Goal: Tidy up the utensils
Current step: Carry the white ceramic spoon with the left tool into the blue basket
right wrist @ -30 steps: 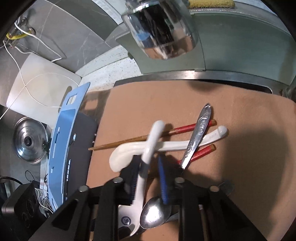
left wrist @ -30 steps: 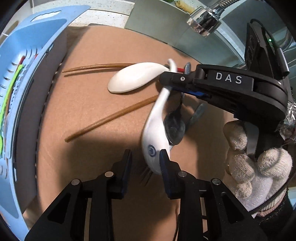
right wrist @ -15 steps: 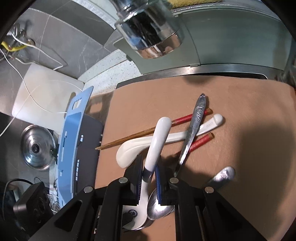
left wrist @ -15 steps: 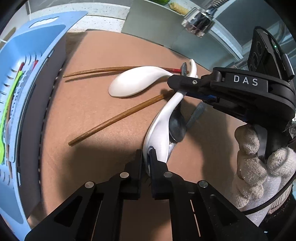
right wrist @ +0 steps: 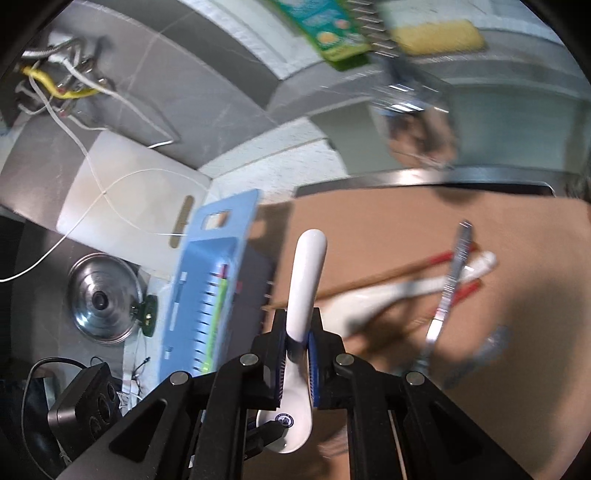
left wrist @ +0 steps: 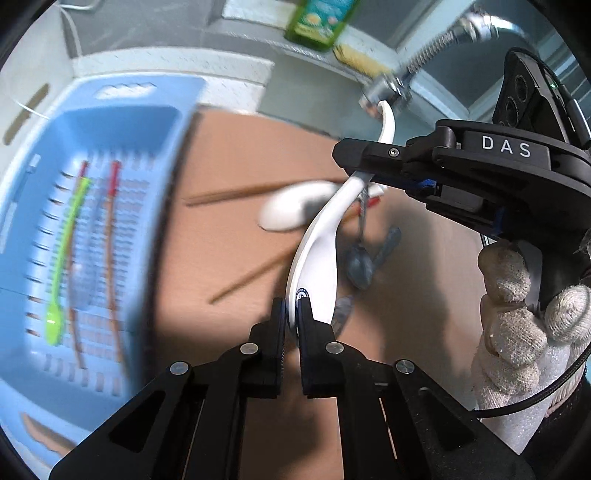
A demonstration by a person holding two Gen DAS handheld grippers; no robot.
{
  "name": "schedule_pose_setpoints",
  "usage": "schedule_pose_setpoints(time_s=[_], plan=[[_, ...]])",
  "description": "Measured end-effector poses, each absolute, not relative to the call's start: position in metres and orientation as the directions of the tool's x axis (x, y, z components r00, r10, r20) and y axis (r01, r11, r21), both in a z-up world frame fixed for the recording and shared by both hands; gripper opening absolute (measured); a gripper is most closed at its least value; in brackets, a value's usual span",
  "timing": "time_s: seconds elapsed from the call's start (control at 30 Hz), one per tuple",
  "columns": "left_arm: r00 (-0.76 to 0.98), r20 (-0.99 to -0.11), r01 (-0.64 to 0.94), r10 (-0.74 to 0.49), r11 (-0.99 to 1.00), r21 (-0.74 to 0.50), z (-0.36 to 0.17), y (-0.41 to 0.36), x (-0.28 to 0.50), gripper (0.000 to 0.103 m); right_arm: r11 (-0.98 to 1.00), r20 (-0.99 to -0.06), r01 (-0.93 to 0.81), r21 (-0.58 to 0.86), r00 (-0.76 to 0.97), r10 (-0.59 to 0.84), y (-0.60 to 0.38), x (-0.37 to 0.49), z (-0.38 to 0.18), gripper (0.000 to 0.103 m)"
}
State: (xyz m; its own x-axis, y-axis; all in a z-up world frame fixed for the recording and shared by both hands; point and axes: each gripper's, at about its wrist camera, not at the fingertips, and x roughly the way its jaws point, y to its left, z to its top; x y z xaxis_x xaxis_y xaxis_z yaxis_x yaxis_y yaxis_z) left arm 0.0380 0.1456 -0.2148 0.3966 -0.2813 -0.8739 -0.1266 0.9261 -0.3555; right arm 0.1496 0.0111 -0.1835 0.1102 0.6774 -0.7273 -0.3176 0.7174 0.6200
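Now clamps one white ceramic spoon (left wrist: pixel 317 266) at both ends, above the brown mat (left wrist: pixel 229 155).
- Pinches the thin rim of the bowl, beside the blue emblem, with the left gripper (left wrist: pixel 291 314); jaws pressed almost together.
- Pinches the handle low down with the right gripper (right wrist: pixel 297 332); jaws narrow, blue pads against either side, having just been closing on it. Leaves the rounded handle end poking out beyond the fingertips.
- Shows a hand in a white knit glove (left wrist: pixel 517 317) around the right gripper's grip.

Around, from big to small:
- Blue slotted tray (left wrist: pixel 110 129) left of the mat, touching its edge; blurred. Holds a lime-green spoon (left wrist: pixel 62 258) and red-tipped chopsticks (left wrist: pixel 110 258), lying lengthwise side by side.
- White cutting board (right wrist: pixel 129 192) and steel pot lid (right wrist: pixel 101 299) beyond the tray, on the counter.
- Faucet head (left wrist: pixel 391 88) over the far edge of the mat, close to the held spoon's handle tip in the left wrist view.
- Green bottle (left wrist: pixel 317 18) and yellow sponge (left wrist: pixel 354 55) on the ledge behind.
- Second white spoon (left wrist: pixel 291 210) flat on the mat, partly hidden behind the held one.
- Metal spoon (left wrist: pixel 359 264) just right of the held bowl, handle crossing the second white spoon.
- Two wooden chopsticks (left wrist: pixel 240 192) on the mat, well apart at their tips; red ends under the metal handle.
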Motion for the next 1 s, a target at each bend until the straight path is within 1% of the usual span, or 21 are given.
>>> schedule_pose_setpoints(time_s=[0.2,0.37,0.67,1.0], plan=[[0.429,-0.873,-0.175,-0.233,0.927,-0.333,-0.198,0.198,0.022,0.005,0.677,-0.705,-0.366,0.639,0.072,0.705,0.071,0.145,-0.171,0.009],[0.432,-0.878,-0.239,-0.207,0.912,-0.333,-0.205,0.240,0.014,0.005,0.662,-0.712,-0.399,0.635,0.032,0.702,0.124,0.140,-0.174,0.009],[0.387,-0.902,-0.323,-0.191,0.889,-0.326,-0.236,0.290,0.006,0.006,0.681,-0.765,-0.423,0.598,-0.049,0.642,0.198,0.135,-0.207,0.009],[0.315,-0.928,-0.347,-0.201,0.885,-0.310,-0.268,0.308,0.003,0.006,0.722,-0.825,-0.430,0.542,-0.110,0.554,0.236,0.132,-0.247,0.010]])
